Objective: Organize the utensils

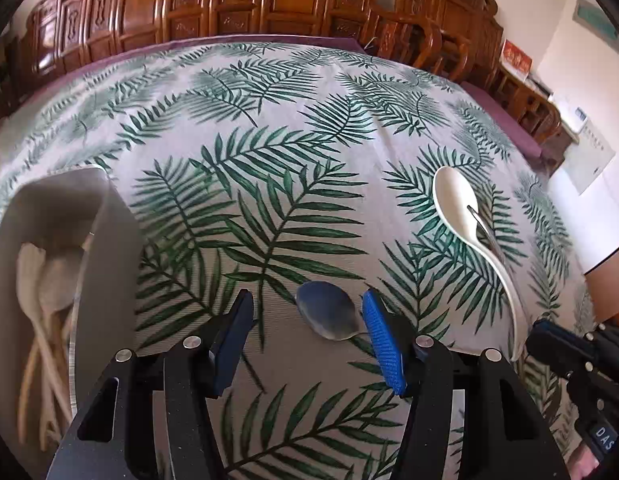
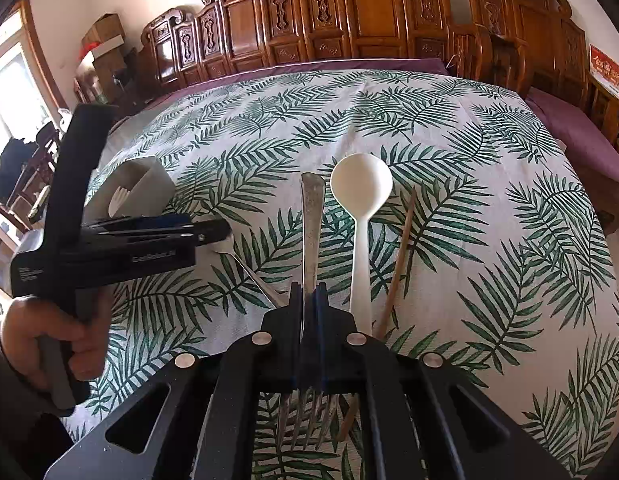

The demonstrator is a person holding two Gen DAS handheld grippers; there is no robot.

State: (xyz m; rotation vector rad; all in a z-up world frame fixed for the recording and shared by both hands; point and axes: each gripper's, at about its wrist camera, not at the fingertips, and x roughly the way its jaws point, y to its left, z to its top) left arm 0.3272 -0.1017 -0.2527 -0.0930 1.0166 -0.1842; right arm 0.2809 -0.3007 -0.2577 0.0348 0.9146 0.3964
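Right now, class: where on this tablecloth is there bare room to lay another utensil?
Free: the far cloth beyond the white spoon, and the right side past the chopstick. Crowded: the near strip from the grey holder to that chopstick.

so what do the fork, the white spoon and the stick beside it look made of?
Fork: metal, probably steel; grey with a dull, mottled sheen, so worn or tarnished.
White spoon: likely plastic, possibly melamine or ceramic; even cream white, smooth, soft gloss.
Stick: looks like a wood or bamboo chopstick; matte brown, thin and straight.
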